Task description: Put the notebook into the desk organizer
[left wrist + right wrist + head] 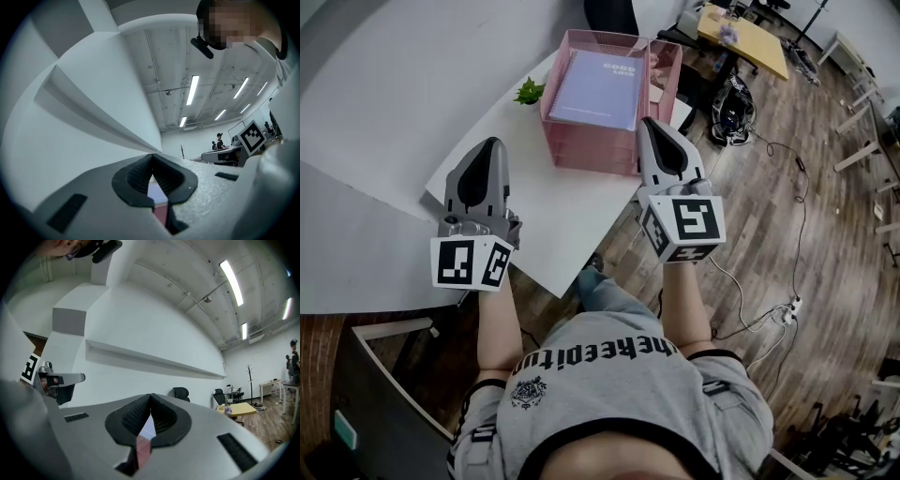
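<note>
Left tool [491,145] and right tool [649,125] are both closed up, nothing in them. Notebook [600,86] lies flat in the top of the pink organizer [591,152] on the table [562,217].

Head view: the right gripper [649,128] covers the near right corner of the desk organizer [581,150], so the tiers there cannot be checked. Print on the notebook [602,86] cover is too small to read. The plant [528,92] is partly hidden behind the organizer's left wall, and its pot is out of sight. The person [609,403] is cut off by the lower edge.

Both gripper views: only a pink sliver shows through the slit between the jaws, too little to identify. In the left gripper view, a distant figure [219,140] is too small to make out.
</note>
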`<state>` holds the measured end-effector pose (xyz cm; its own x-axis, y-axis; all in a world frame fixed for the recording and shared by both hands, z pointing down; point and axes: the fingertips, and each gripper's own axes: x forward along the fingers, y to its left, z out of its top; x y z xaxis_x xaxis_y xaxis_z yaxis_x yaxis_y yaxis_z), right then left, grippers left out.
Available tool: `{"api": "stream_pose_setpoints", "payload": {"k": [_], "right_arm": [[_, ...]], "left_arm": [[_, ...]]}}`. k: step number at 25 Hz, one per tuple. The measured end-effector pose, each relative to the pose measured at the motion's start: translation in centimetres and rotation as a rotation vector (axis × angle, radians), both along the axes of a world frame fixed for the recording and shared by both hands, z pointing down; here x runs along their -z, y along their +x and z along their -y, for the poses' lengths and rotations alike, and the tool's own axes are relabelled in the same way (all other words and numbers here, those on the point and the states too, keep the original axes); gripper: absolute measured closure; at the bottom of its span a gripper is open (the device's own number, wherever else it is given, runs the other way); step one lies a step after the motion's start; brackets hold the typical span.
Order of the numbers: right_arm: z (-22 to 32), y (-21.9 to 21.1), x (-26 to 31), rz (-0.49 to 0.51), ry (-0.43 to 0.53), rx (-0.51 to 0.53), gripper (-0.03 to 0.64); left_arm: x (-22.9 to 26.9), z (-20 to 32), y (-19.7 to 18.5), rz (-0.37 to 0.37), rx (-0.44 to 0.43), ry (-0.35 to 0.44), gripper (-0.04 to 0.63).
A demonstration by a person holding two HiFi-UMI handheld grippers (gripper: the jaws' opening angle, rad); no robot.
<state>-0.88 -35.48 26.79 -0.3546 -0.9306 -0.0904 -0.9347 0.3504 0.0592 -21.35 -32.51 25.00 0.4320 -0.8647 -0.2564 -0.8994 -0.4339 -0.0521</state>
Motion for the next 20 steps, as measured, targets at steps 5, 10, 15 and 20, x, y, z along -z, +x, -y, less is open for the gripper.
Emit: {"api": "stream_pose_setpoints", "payload": {"k": [5, 10, 15, 20], "right_arm": [[-1.9, 1.5, 0.6, 0.015, 0.032, -0.024, 0.614], [-3.7, 2.5, 0.8, 0.035, 0.055, -0.049, 0.614], [-4.6, 2.9, 1.1, 0.042, 0.069, -0.057, 0.614], [-5.3, 2.8, 1.2, 0.038, 0.072, -0.051, 0.614]], "left_arm": [[0.0, -1.1, 0.8, 0.003, -0.007, 0.001, 0.592], [0.0, -2.2, 1.4, 0.003, -0.014, 0.001, 0.592], [0.0, -2.9, 1.7, 0.002, -0.016, 0.004, 0.592], [0.1, -3.6, 1.7, 0.000, -0.011, 0.005, 0.592]]}}
